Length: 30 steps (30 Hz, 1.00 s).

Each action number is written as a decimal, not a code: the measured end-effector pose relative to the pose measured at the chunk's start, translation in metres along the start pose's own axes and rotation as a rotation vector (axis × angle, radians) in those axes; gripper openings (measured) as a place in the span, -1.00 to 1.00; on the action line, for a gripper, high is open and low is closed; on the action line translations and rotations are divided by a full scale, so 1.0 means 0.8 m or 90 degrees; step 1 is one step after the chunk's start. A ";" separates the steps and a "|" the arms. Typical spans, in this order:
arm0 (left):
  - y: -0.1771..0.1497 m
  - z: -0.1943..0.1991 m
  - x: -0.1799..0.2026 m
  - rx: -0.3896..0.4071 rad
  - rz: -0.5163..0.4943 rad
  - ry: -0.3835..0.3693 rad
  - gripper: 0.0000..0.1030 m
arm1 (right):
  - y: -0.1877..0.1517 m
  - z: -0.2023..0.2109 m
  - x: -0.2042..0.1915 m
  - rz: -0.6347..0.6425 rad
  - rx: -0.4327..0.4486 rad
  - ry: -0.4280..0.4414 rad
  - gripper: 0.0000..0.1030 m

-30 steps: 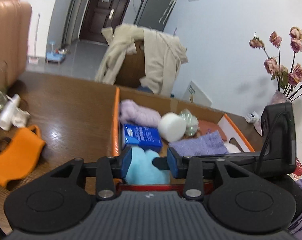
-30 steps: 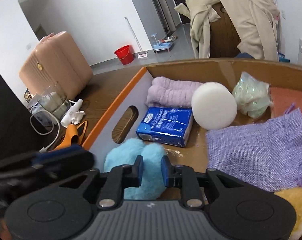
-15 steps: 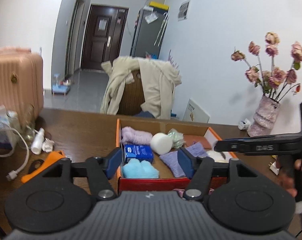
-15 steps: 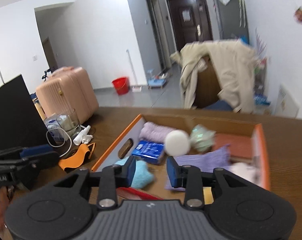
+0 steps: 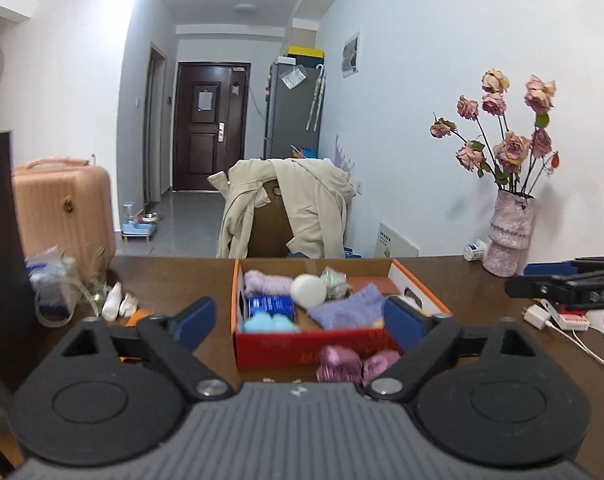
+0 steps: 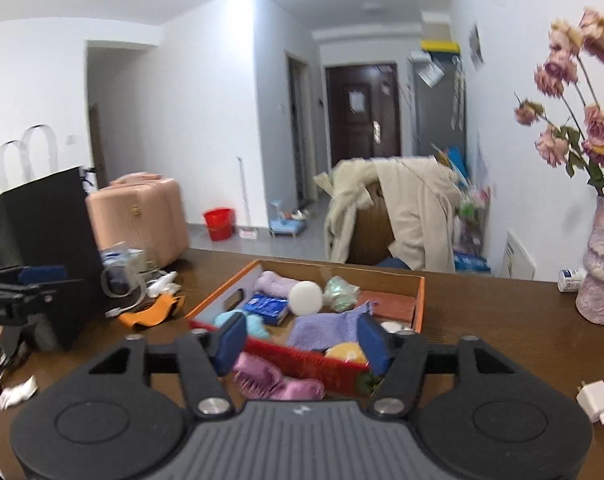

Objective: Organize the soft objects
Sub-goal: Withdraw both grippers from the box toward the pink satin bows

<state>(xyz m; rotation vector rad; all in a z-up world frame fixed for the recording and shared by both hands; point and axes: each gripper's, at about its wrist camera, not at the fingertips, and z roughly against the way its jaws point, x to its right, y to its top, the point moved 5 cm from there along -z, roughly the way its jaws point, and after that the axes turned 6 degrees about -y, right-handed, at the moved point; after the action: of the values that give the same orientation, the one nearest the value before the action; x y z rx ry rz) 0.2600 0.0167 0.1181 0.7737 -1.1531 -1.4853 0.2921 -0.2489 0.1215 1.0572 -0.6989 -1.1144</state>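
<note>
The brown tabletop carries everything, and at its centre sits the orange cardboard box, open at the top with a red front wall. At 9 o'clock from the box stands a black bag, and at 3 o'clock, well apart, a pink vase of dried roses. Both grippers hang level in front of the box at 6 o'clock: the left gripper has its fingers spread very wide with nothing between them, and the right gripper likewise has its fingers spread wide and bare. Inside the box, a purple cloth lies toward 3 o'clock, a lilac rolled towel fills the 11 o'clock corner, and a rust-coloured pad lies at 2 o'clock. A blue tissue pack lies at 9 o'clock, just behind a light blue fluffy item in the 7 o'clock corner. A white round sponge sits near the middle, touching a pale green bundle at its 1 o'clock. A yellow soft item shows at 5 o'clock. Outside the box, against its front wall, lie two pink ribbed pieces.
</note>
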 end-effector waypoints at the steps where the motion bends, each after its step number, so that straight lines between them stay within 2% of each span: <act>1: -0.013 0.013 0.005 0.006 0.001 -0.001 0.93 | -0.014 0.012 -0.005 0.004 0.003 0.002 0.33; 4: -0.056 0.045 0.017 0.015 0.006 0.000 1.00 | -0.062 0.047 -0.022 0.006 0.013 0.008 0.36; 10: -0.130 0.096 0.031 0.027 0.038 -0.013 1.00 | -0.144 0.094 -0.048 -0.034 0.026 0.024 0.44; 13: -0.147 0.104 0.036 0.018 0.013 -0.017 1.00 | -0.173 0.102 -0.053 -0.071 0.009 0.039 0.45; 16: -0.149 0.096 0.035 0.010 0.007 -0.018 1.00 | -0.180 0.098 -0.054 -0.077 -0.009 0.032 0.45; 21: -0.145 0.062 0.024 -0.014 0.038 -0.037 1.00 | -0.173 0.073 -0.050 -0.102 -0.024 0.019 0.44; 24: -0.133 0.030 0.014 -0.026 0.054 -0.047 0.99 | -0.160 0.041 -0.047 -0.106 -0.040 0.017 0.43; 26: -0.120 -0.004 0.008 -0.035 0.053 -0.055 0.93 | -0.150 0.014 -0.043 -0.107 -0.052 0.010 0.40; 28: -0.109 -0.041 0.003 -0.049 0.049 -0.063 0.78 | -0.140 -0.016 -0.037 -0.106 -0.058 0.007 0.32; 30: -0.100 -0.088 -0.002 -0.078 0.049 -0.076 0.70 | -0.129 -0.054 -0.027 -0.117 -0.073 -0.002 0.26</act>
<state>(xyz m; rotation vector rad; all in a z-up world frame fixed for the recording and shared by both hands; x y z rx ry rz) 0.2972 -0.0012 0.0195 0.5569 -1.1551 -1.5386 0.2851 -0.2228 0.0111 1.0370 -0.5410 -1.2987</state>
